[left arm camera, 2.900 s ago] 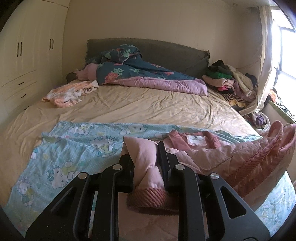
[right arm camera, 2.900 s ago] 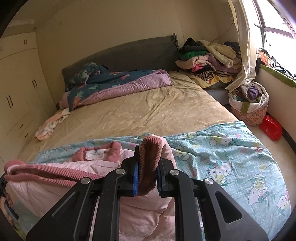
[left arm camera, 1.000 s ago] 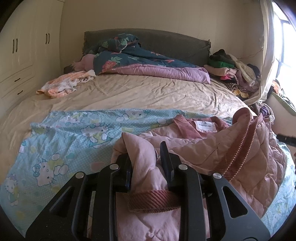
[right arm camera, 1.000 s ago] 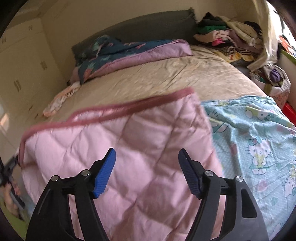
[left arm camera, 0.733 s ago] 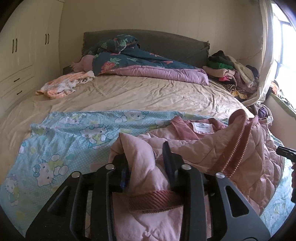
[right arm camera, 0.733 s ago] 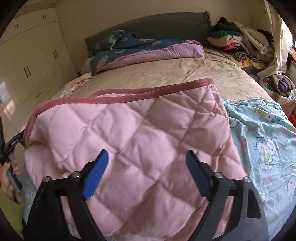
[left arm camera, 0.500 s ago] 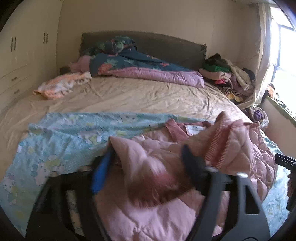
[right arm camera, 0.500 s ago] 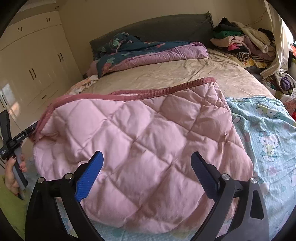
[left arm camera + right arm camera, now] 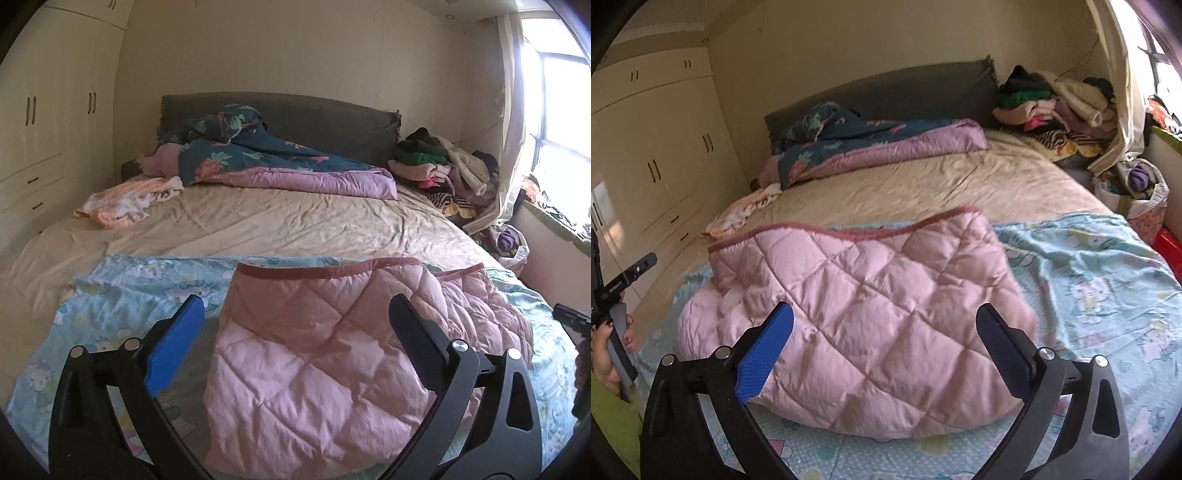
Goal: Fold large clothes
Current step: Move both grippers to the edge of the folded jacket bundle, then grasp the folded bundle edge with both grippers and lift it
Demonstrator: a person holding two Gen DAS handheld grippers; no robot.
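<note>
A: Left wrist view first. Your left gripper (image 9: 295,332) has its jaws spread wide, released, nothing between them. The blue pad on the one finger (image 9: 173,350) shows clearly.

B: And the garment?

A: The pink quilted jacket (image 9: 332,350) lies folded over on the light blue cartoon-print sheet (image 9: 122,295), right in front of your open jaws, its dusty-rose ribbed hem (image 9: 328,271) along the far edge. At the right border you can just see your other tool as a dark shape.

B: Background?

A: A beige bed (image 9: 277,221), a dark floral duvet (image 9: 258,155) by the headboard, a pile of clothes (image 9: 443,166) near the window.

B: Over to the right wrist view.

A: Your right gripper (image 9: 886,339) is likewise wide open and empty. The pink quilted jacket (image 9: 868,295) sits as a puffy bundle just beyond the fingertips, resting on the light blue cartoon-print sheet (image 9: 1100,277). Your left hand (image 9: 607,350) grips its tool handle at the left edge, beside the jacket and apart from it.
</note>
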